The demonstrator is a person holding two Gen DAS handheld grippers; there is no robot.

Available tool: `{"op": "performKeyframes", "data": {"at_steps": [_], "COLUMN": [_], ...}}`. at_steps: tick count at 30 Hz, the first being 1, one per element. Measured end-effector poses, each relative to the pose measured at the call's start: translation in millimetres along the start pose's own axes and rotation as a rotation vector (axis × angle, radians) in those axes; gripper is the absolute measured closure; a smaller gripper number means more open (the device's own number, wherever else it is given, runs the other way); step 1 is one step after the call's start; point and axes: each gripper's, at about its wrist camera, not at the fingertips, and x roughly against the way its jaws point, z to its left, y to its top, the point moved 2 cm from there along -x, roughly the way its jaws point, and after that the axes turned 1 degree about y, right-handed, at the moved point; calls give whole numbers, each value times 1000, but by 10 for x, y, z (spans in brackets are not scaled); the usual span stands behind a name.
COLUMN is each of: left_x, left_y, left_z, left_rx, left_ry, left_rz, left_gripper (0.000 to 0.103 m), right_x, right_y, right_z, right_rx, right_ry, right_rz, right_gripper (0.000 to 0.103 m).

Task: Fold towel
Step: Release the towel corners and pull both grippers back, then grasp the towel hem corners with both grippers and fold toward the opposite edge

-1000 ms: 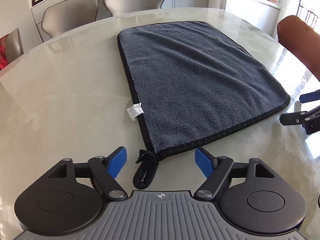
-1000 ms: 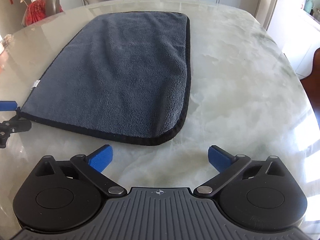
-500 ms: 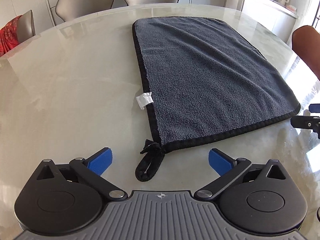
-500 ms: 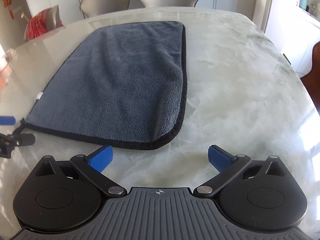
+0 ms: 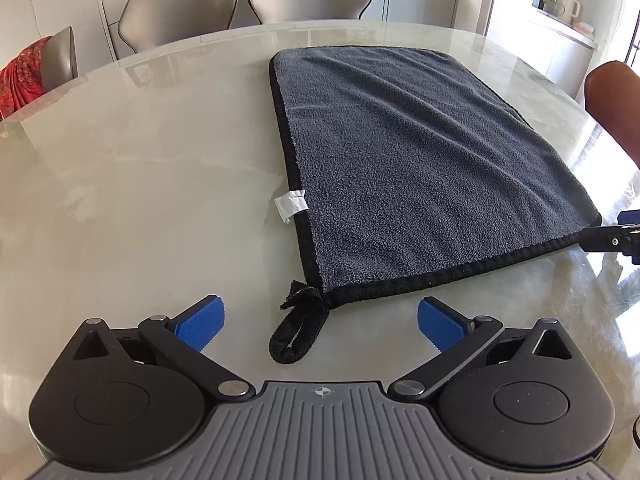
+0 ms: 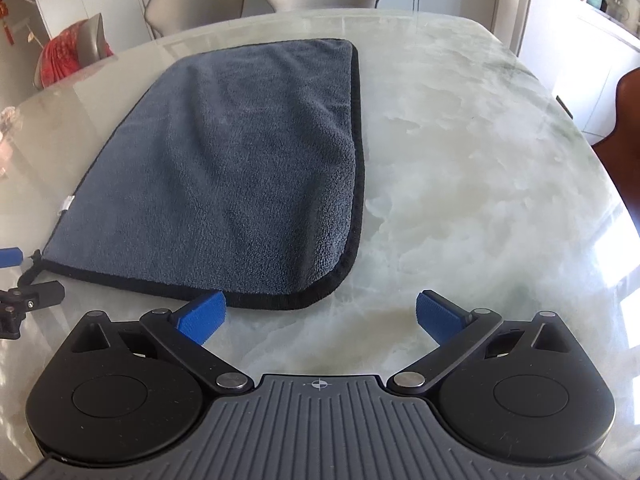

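Towel flat, both your grippers empty.
The towel [image 5: 408,168] lies spread on the table [image 5: 140,184], loop [image 5: 298,332] at its near left corner. Your left gripper [image 5: 318,320] has jaws wide, the loop between them, untouched. Your right gripper [image 6: 318,316] has jaws wide at the near right corner, gripping nothing.

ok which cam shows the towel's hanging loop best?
Left wrist: the hanging loop lies whole between the open left gripper fingers, at the towel corner. Right wrist shows only a sliver at the frame edge.
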Motion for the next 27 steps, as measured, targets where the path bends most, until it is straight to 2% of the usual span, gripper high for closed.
{"op": "performKeyframes", "data": {"at_steps": [3,6,9,15,18,21,24,25,26,27], "left_x": [-2,24,38,-15,-13,7,16,29,42,51], "left_y": [48,63,70,101,103,94,114,124,134,143], "left_z": [-37,-159,-241,-156,-141,-159,-185,-188,-190,-196], "left_rx": [-4,-102,-167,-82,-75,-89,-105,-108,-111,-117], "left_ry": [20,54,64,-5,-31,-62,-76,-81,-87,-94], "left_rz": [24,-14,-34,3,2,-8,-16,-23,-31,-35], "left_gripper": [0,0,0,0,6,15,26,42,69,87], "right_x": [10,23,17,-25,-30,-26,-11,0,14,14], "right_y": [-23,13,30,58,62,67,65,65,70,80], "right_z": [-1,22,79,154,184,220,220,209,186,158], "right_rx": [-12,-25,3,39,67,102,98,95,86,70], "right_ry": [0,62,67,78,74,74,76,78,90,109], "right_rz": [-23,-21,-32,-20,-21,-26,-37,-41,-47,-43], "right_gripper": [0,0,1,7,14,25,34,49,70,81]}}
